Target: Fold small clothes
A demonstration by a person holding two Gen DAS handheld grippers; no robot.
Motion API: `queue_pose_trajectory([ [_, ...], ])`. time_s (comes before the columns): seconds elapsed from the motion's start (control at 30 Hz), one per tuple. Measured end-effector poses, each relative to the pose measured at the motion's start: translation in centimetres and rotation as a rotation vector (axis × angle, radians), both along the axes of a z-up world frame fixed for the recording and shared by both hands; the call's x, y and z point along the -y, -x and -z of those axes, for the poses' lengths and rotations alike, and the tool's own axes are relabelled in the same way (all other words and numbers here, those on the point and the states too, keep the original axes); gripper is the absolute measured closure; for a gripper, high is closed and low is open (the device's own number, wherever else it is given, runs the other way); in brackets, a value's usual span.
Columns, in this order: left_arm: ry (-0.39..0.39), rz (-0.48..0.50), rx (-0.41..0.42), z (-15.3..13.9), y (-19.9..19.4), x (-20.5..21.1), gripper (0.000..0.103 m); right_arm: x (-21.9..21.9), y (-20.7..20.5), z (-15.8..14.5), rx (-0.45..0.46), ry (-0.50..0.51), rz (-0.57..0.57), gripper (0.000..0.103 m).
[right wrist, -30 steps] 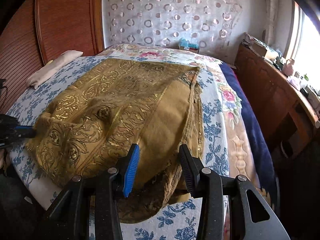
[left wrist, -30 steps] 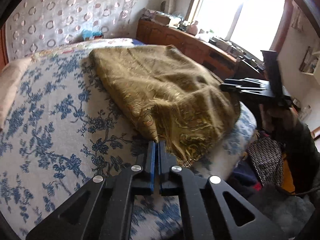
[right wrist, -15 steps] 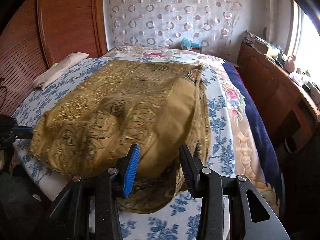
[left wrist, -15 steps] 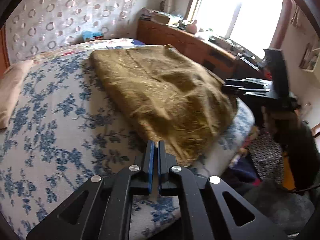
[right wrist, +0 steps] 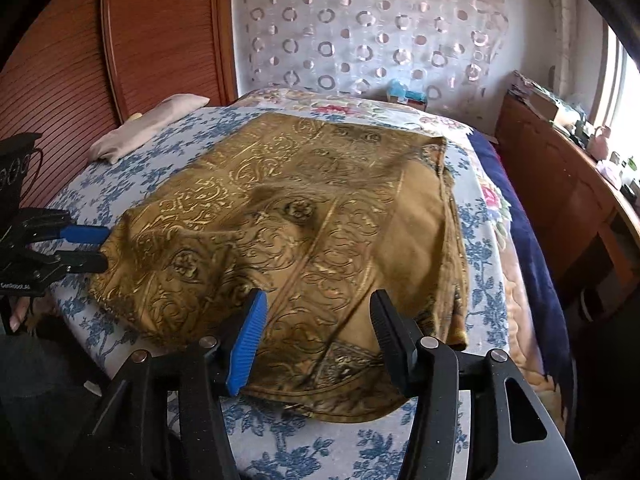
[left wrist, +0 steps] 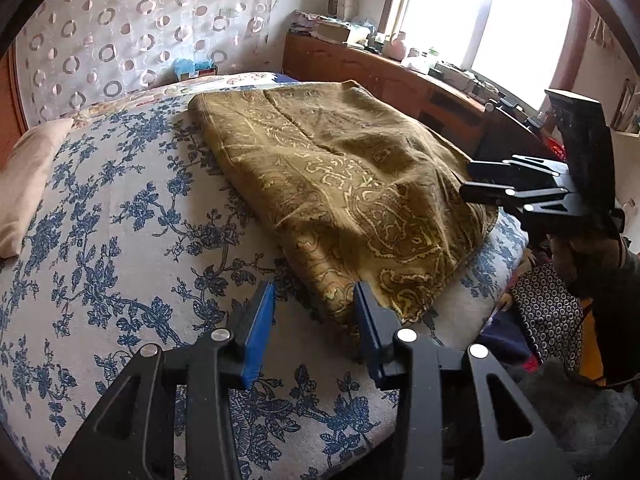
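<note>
Left wrist view: left claw (left wrist: 314, 300) gapes empty, the gold garment (left wrist: 352, 184) on the bed (left wrist: 120, 232) just ahead; right claw (right wrist: 316, 316) likewise spread over it. Pinch matching corners, lift evenly.

- The left gripper (right wrist: 102, 246), seen at the left edge of the right wrist view, carries a small line of white print low on its black body; the letters are too blurred to read.
- A few pale rounded marks, perhaps figures, stand higher on the same black body, cut off by the frame edge and not readable.
- No other writing, brand, number or sign can be read in either view.
</note>
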State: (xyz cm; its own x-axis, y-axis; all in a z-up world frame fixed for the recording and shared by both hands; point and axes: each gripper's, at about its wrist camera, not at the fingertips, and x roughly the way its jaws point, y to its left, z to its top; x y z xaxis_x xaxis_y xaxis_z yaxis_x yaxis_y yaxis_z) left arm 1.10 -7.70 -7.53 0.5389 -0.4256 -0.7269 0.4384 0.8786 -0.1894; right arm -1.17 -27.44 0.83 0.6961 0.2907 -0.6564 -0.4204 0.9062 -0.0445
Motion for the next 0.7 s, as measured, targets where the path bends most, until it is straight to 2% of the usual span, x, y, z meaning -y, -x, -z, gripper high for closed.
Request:
queue_pose_trajectory([
  [0.1,0.011,0.005,-0.018,0.4,-0.3,0.2,0.061,0.0,0.1,0.2,-0.013,0.000,-0.013,0.040],
  [0.3,0.055,0.059,-0.054,0.8,-0.4,0.8,0.062,-0.2,0.6,0.5,-0.033,-0.003,-0.039,0.037],
  [0.37,0.098,0.096,-0.084,0.9,-0.5,1.0,0.072,-0.1,0.9,0.4,-0.037,-0.005,-0.046,0.036],
  [0.4,0.111,0.105,-0.117,1.0,-0.8,1.1,0.088,-0.1,1.0,0.3,-0.038,-0.007,-0.051,0.036],
  [0.43,0.108,0.102,-0.126,0.8,-1.0,1.2,0.092,-0.1,1.1,0.2,-0.038,-0.010,-0.058,0.035],
  [0.7,0.204,0.112,0.032,-5.7,-2.1,1.2,0.096,-0.8,2.5,-0.3,-0.033,-0.006,-0.128,0.033],
])
